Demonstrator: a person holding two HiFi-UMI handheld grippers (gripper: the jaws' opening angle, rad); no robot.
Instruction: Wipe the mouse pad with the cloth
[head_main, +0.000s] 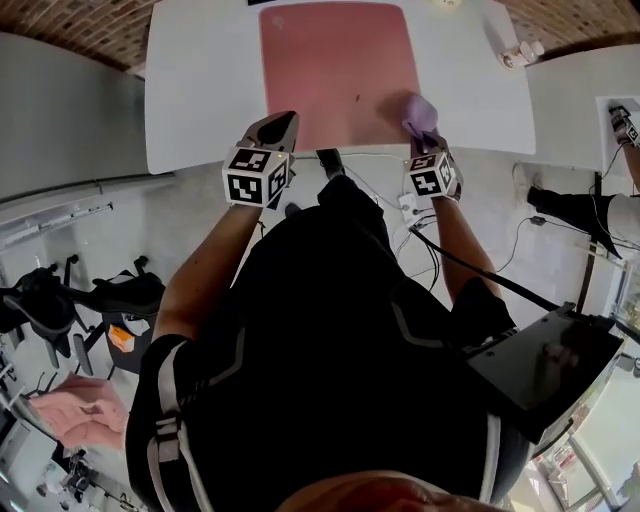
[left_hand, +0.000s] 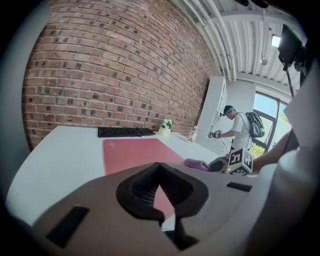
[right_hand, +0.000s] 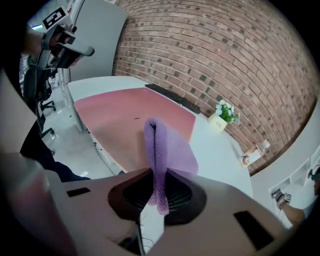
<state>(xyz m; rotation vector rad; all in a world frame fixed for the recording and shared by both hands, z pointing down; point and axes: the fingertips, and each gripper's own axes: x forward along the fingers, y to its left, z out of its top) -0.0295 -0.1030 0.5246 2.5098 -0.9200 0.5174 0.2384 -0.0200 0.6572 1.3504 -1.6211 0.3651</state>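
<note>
The cloth (right_hand: 157, 150) sits between the right gripper's (right_hand: 159, 196) jaws. Ahead of them the mouse pad (right_hand: 125, 112) lies on the table (right_hand: 220, 150), with the keyboard (right_hand: 172, 98) beyond.

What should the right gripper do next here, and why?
Probably sweep the cloth left across the mouse pad: the right gripper is shut on it at the pad's near right corner, and nearly all the pad lies left and ahead.

Fuzzy purple cloth (right_hand: 157, 145), matt pink mouse pad (head_main: 338, 70) — smooth white table (head_main: 200, 90), rough brick wall (left_hand: 100, 75)
</note>
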